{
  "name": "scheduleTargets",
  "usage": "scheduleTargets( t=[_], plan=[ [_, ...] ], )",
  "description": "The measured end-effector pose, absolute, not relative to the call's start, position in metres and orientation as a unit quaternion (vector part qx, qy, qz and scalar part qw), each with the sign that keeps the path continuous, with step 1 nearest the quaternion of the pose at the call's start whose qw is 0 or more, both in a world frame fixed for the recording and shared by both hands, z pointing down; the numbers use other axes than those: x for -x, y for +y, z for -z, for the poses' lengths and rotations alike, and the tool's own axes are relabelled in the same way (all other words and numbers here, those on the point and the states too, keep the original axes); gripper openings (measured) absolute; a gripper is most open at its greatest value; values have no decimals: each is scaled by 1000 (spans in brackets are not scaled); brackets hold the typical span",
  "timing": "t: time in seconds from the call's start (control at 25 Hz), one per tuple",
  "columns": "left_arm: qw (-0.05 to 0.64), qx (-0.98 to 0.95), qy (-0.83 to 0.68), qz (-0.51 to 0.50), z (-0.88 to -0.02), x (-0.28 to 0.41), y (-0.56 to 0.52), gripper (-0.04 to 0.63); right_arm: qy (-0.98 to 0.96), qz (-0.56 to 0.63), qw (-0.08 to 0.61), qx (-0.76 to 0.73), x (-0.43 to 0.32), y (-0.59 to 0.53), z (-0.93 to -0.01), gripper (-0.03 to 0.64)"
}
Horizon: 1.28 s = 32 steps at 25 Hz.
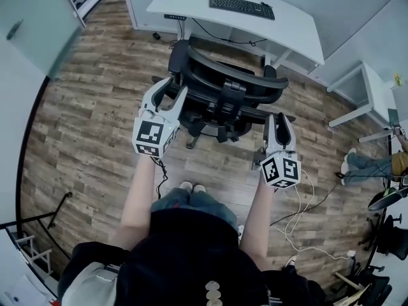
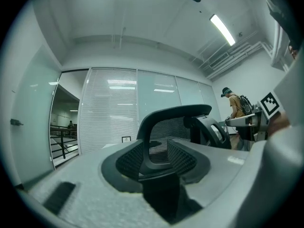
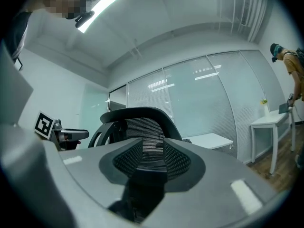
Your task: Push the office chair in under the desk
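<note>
The black mesh office chair (image 1: 223, 88) stands on the wood floor just in front of the white desk (image 1: 290, 34), its back turned toward me. My left gripper (image 1: 171, 95) is open beside the left end of the backrest, nothing between its fingers. My right gripper (image 1: 278, 121) is open just below the backrest's right end, also empty. In the left gripper view the chair's curved backrest (image 2: 173, 115) shows through the gap of that gripper (image 2: 156, 153). The right gripper view shows the backrest (image 3: 137, 118) beyond its own gripper (image 3: 149, 151).
A black keyboard (image 1: 242, 6) lies on the desk. A small white table (image 1: 364, 85) stands at the right, with a person's legs (image 1: 366, 164) near it. White cables (image 1: 299, 218) trail over the floor at my right. A glass wall (image 1: 29, 18) runs along the left.
</note>
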<state>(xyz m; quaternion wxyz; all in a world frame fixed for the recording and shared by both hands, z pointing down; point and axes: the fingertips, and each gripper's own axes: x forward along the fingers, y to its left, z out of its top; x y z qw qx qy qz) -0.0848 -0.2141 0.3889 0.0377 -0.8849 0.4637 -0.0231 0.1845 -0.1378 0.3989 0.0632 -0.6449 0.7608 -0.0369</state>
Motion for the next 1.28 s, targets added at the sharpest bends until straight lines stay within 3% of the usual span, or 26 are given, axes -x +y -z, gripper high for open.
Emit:
scheduleTargets(
  t=[0.24,0.72,0.96,1.12,1.28],
  plan=[
    [57,899,424,92,-400,75,-219,155,816,7,-25,577,-180,-154,-390,123],
    [200,885,227,353,-435,47,-209,224,885,-63,-309,342,-146,-158,-422,153],
    [289,815,136,484,-476,45,-208,201,859,-93,-436,251,-143,-157,-456,160],
    [321,786,106,517,-487,42,-215,152,844,-97,-485,207,-140,-161,-476,159],
    [325,769,67,547,-489,39,-215,146,831,-108,-515,178,-135,-164,-482,150]
  ],
)
